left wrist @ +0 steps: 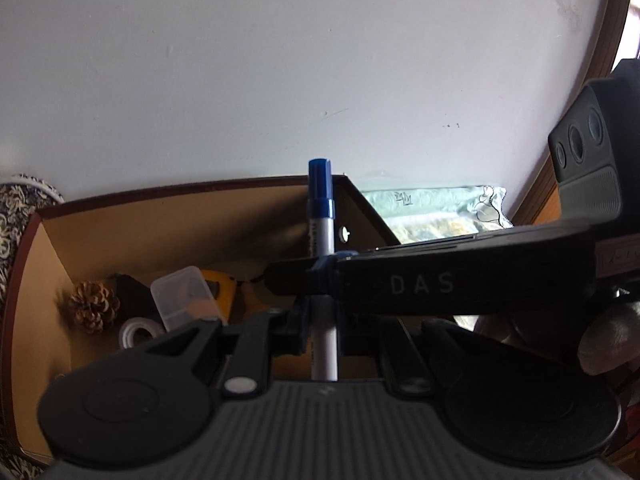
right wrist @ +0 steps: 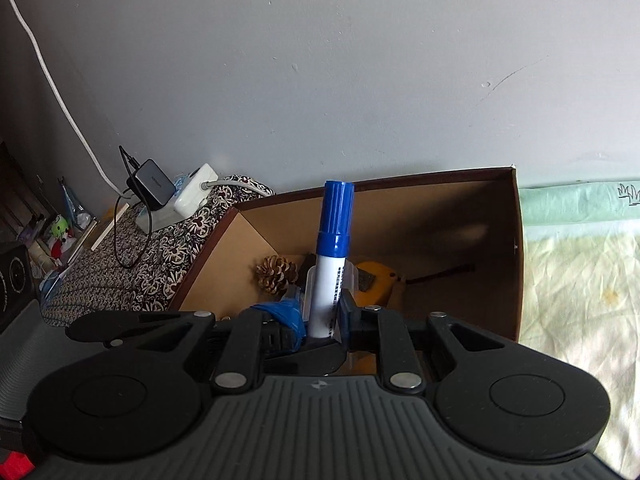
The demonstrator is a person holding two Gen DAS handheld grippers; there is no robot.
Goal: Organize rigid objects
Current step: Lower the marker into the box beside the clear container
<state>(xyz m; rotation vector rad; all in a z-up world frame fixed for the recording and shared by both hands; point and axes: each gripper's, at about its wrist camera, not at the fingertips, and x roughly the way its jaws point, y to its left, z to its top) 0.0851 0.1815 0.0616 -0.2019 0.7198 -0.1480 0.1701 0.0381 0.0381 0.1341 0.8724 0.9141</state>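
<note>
While the left gripper (left wrist: 320,312) clamps a blue-capped marker (left wrist: 320,216) upright before the cardboard box (left wrist: 48,248), the right gripper (right wrist: 320,316) pinches the same marker (right wrist: 330,264), so boxing it likely needs one grip released.

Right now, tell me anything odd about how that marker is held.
Both grippers clamp one blue-capped marker at once: the right gripper and left gripper each shut on its white barrel, above the cardboard box.
</note>
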